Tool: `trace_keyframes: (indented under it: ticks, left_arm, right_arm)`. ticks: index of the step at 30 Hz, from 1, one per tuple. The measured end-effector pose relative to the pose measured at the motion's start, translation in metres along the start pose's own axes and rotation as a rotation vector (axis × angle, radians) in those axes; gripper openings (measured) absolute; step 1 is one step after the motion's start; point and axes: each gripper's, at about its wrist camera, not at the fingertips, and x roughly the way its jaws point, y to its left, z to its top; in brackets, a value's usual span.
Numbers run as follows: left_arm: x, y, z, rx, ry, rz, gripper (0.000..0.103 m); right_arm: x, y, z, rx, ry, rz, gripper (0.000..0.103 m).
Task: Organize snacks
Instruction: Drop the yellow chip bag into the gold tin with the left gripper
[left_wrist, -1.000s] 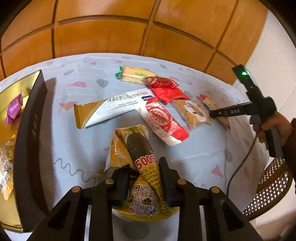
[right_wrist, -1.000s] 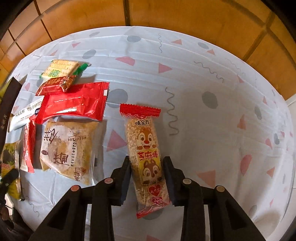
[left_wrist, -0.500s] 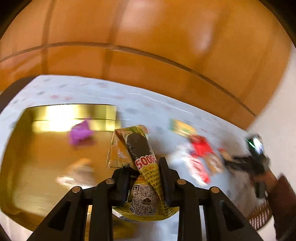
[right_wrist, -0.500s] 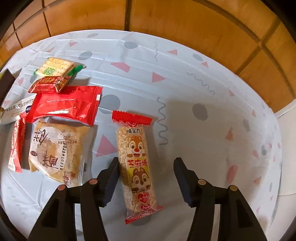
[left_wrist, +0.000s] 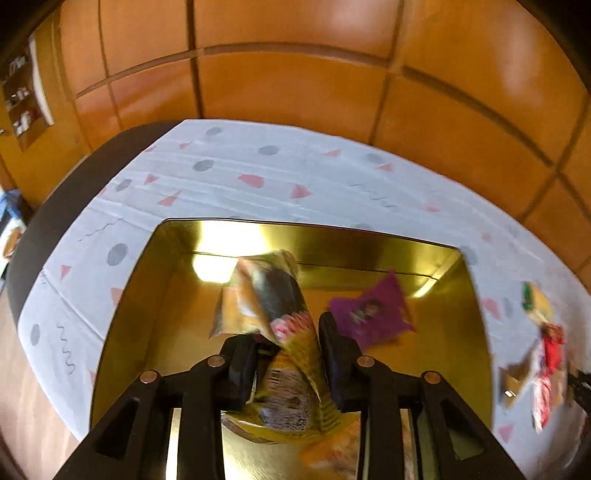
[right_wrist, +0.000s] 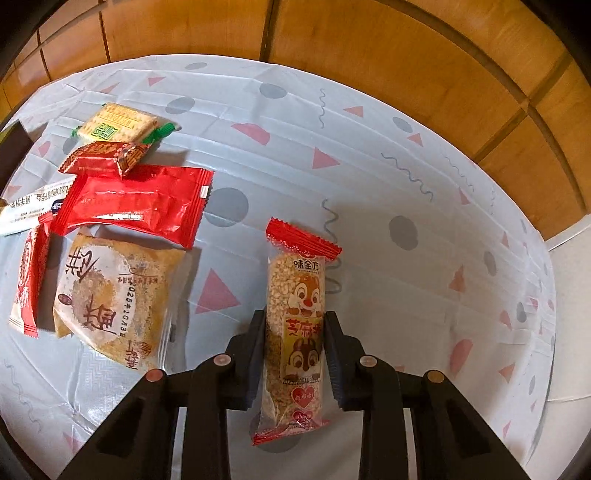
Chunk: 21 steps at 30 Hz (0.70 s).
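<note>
My left gripper (left_wrist: 286, 345) is shut on a yellow snack packet (left_wrist: 280, 332) and holds it over the open gold box (left_wrist: 369, 247). A purple snack (left_wrist: 369, 312) lies inside the box to the right of the packet. My right gripper (right_wrist: 294, 332) is shut on a sesame bar with a red-ended squirrel wrapper (right_wrist: 295, 314), which lies lengthwise on the tablecloth. Left of it lie a tan round pastry packet (right_wrist: 110, 295), a red packet (right_wrist: 133, 203), a small red bar (right_wrist: 103, 157) and a green-ended cracker pack (right_wrist: 118, 123).
The table carries a white cloth with grey dots and pink triangles (right_wrist: 406, 184). A white long packet (right_wrist: 33, 206) and a red-white packet (right_wrist: 29, 280) lie at the far left. Blurred snacks (left_wrist: 546, 350) lie right of the box. Wooden wall panels stand behind.
My left gripper has carried the yellow packet leftward, from the table to over the gold box. My right gripper opened half a second ago and has now shut on the sesame bar.
</note>
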Motion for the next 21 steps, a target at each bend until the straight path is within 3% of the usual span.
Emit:
trace_keyframes:
  ticks: [3,9,13,21]
  left_arm:
    - [0.002,0.005,0.001,-0.049,0.01,-0.004,0.037]
    - [-0.025,-0.001,-0.019,-0.067,-0.06,0.0,0.037]
    - [-0.05,-0.012,-0.042,-0.04,-0.118,0.0,0.037]
    - [-0.081,-0.032,-0.09,0.0,-0.127,-0.048,0.037]
  right_arm:
    - [0.006,0.0,-0.002,-0.004,-0.002,-0.001,0.03]
    - [0.004,0.001,-0.005,-0.005,-0.003,-0.007,0.031]
    - [0.009,0.002,-0.003,-0.017,-0.005,-0.013,0.031]
    - [0.006,0.002,-0.003,-0.017,-0.006,-0.018,0.031]
